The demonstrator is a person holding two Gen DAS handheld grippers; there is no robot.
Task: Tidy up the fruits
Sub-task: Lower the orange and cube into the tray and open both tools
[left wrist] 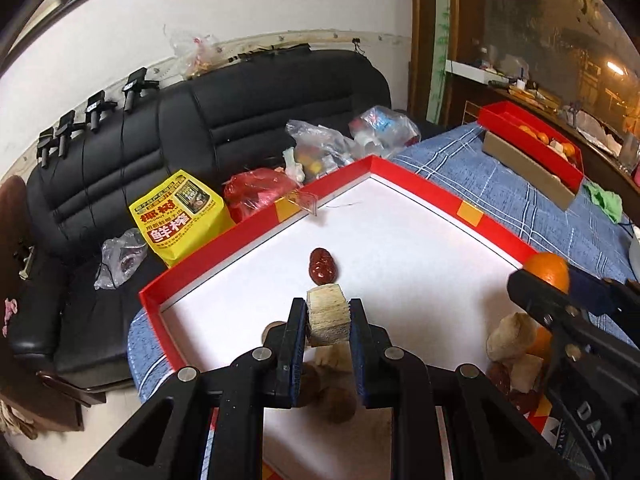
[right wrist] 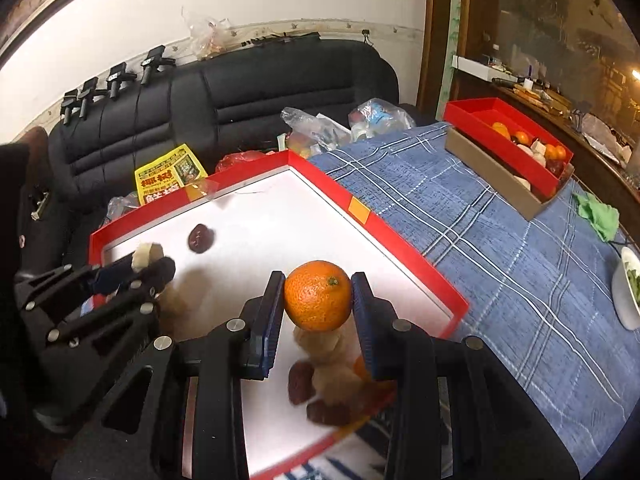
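Observation:
A large red tray with a white floor (left wrist: 400, 240) (right wrist: 280, 216) lies on the blue plaid table. My left gripper (left wrist: 328, 312) is shut on a pale beige fruit chunk (left wrist: 326, 312) above the tray; it shows in the right wrist view (right wrist: 148, 258) too. A dark red date (left wrist: 322, 266) (right wrist: 200, 238) lies alone just beyond it. My right gripper (right wrist: 318, 296) is shut on an orange (right wrist: 318, 296), also seen in the left wrist view (left wrist: 550, 270). Below the grippers sits a pile of beige chunks (right wrist: 324, 360), dates (right wrist: 300, 382) and another orange.
A second red box (right wrist: 516, 136) (left wrist: 532, 140) holding oranges and other pieces stands on a cardboard box at the far right. A green cloth (right wrist: 598, 212) and a white bowl (right wrist: 628, 292) lie at the right. A black sofa (left wrist: 240, 120) with bags stands behind the table.

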